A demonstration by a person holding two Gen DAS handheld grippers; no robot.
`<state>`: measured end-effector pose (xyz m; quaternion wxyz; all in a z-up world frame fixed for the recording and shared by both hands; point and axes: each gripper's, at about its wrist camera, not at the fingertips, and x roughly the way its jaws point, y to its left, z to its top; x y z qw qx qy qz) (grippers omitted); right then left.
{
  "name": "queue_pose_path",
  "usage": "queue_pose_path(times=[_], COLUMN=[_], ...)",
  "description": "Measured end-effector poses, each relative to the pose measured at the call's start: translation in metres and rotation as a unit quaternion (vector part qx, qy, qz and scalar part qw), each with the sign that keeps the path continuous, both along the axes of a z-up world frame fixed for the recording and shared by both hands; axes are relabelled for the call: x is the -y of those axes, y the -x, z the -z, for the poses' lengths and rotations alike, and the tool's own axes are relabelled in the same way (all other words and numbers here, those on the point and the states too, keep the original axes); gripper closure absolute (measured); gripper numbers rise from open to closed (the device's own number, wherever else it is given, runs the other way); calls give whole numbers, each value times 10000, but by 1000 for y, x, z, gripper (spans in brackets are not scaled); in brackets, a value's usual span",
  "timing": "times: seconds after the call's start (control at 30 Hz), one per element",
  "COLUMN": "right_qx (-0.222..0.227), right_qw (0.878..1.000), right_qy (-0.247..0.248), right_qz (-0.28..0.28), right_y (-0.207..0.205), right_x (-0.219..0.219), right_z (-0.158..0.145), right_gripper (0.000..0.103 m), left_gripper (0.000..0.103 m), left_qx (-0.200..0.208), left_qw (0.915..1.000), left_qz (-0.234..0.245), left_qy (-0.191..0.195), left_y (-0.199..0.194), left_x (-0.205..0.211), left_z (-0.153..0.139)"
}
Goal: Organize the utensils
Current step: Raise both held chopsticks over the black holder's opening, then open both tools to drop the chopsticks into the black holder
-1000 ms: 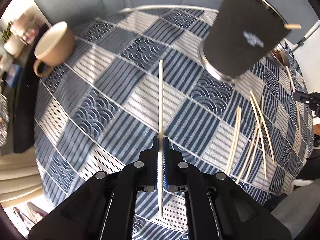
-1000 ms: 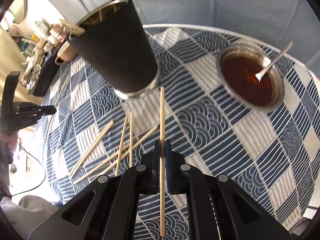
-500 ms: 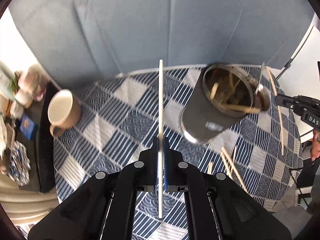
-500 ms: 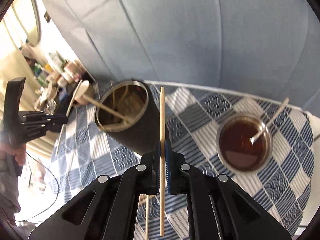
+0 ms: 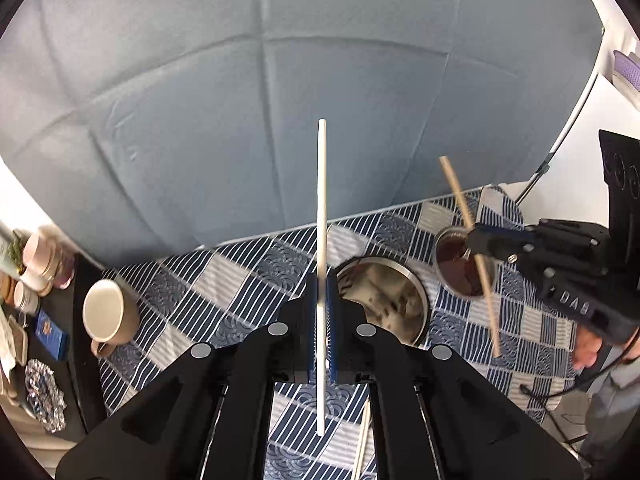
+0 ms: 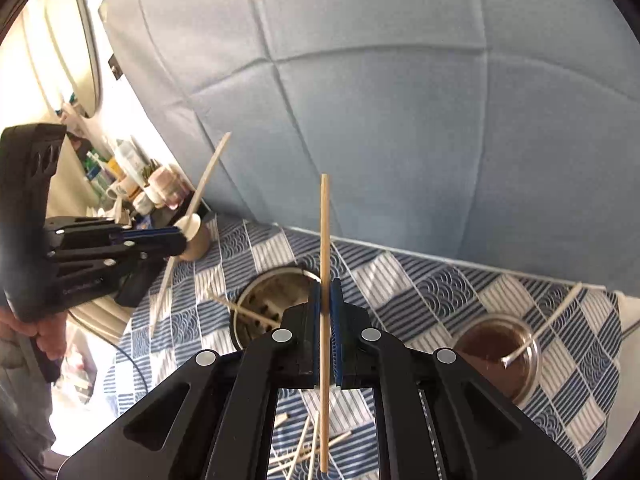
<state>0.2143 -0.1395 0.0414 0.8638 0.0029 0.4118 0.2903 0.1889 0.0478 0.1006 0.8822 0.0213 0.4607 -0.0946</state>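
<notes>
My worry is both sticks fouling at the dark steel-rimmed tumbler (image 5: 382, 306), since both grippers crowd its mouth. My left gripper (image 5: 322, 320) is clamped on a pale white chopstick (image 5: 322, 208), held above and just beside the rim. My right gripper (image 6: 326, 320), likewise closed, pinches a tan wooden chopstick (image 6: 325, 248) near upright. Loose chopsticks (image 6: 304, 452) apparently lie on the checked tablecloth (image 6: 420, 292).
</notes>
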Motion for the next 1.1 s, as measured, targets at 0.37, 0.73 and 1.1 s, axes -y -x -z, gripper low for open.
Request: queue_pose_path(times=[0.37, 0.73, 1.1], right_qx=[197, 236, 98], right_qw=[9992, 9947, 9947], right_qy=[-330, -997, -1021], right_qz=[-107, 46, 61], right_y=[-33, -55, -52], right_x=[-20, -21, -19], right_z=[-10, 5, 36], right_gripper=[98, 98, 98], left_gripper=[98, 98, 98], left_qx=[315, 668, 1216], left_qw=[9978, 9912, 9821], left_qz=[345, 324, 117], left_qy=[461, 1098, 1434], left_y=[-35, -47, -23], left_x=[28, 27, 7], left_z=[5, 28, 59])
